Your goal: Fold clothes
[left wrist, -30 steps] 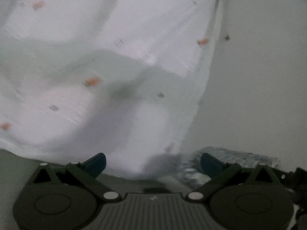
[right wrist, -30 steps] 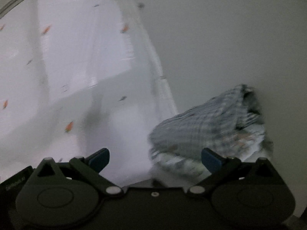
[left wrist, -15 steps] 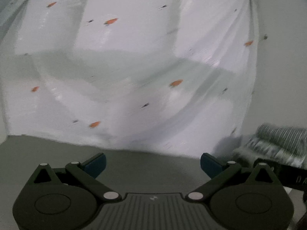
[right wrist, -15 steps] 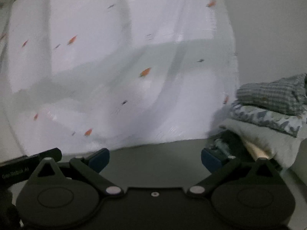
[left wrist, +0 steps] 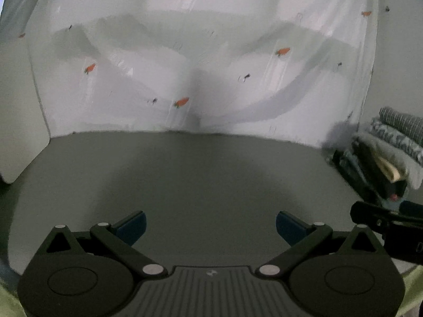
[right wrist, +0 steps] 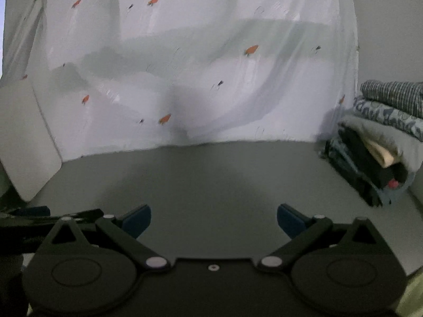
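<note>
A thin, white, matt cloth (left wrist: 211, 60) printed with small orange shapes is seen far across the scene. The table (left wrist: 198, 174) is shown as smooth, matt grey. At the right, woven and printed fabrics are stacked (right wrist: 383, 121). Matt black plastic is seen on both gripper bodies, with blue pads (left wrist: 132, 224).

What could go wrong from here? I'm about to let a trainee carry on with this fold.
Both grippers, left and right, are open and hold nothing, so the white cloth needs a fresh grasp; it is thin and creased, and a pinch may take only one layer. The pile of folded clothes sits close by its right edge, so a wide swing could knock it over.
</note>
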`<state>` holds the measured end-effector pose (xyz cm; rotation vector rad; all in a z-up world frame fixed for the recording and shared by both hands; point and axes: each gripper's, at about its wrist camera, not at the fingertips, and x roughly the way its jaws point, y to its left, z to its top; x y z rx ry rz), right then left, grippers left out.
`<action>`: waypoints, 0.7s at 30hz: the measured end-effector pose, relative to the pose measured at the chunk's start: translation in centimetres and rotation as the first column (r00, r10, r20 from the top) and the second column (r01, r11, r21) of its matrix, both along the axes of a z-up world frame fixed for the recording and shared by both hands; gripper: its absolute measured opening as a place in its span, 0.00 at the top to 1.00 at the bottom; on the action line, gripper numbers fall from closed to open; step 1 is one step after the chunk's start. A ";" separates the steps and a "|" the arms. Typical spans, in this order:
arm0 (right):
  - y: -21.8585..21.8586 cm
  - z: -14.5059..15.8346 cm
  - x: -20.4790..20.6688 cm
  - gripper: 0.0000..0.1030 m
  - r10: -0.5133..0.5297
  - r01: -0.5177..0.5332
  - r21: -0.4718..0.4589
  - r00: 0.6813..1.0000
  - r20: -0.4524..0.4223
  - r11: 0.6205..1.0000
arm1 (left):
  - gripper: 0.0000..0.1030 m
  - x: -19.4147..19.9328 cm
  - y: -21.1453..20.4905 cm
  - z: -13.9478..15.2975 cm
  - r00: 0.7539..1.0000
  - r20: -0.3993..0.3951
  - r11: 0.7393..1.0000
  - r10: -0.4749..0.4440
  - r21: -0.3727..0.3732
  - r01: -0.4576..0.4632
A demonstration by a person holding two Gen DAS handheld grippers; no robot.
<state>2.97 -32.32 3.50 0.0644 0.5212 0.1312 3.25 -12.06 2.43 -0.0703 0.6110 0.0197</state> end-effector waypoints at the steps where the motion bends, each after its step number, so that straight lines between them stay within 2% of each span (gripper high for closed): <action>1: 0.5 -0.1 -0.6 0.00 0.002 -0.003 -0.009 1.000 -0.005 1.000 | 0.00 -0.6 0.4 -0.1 1.000 -0.010 1.000 0.000 0.003 0.000; 11: 3.0 -1.8 -5.0 0.00 0.017 -0.021 -0.053 0.997 -0.072 0.998 | 0.00 -4.3 2.6 -1.3 0.998 -0.069 1.000 -0.001 0.018 0.002; 21: 3.7 -2.3 -6.2 0.00 0.040 -0.045 -0.060 0.995 -0.092 0.997 | 0.00 -5.8 3.6 -2.0 0.996 -0.086 1.000 0.023 0.008 -0.023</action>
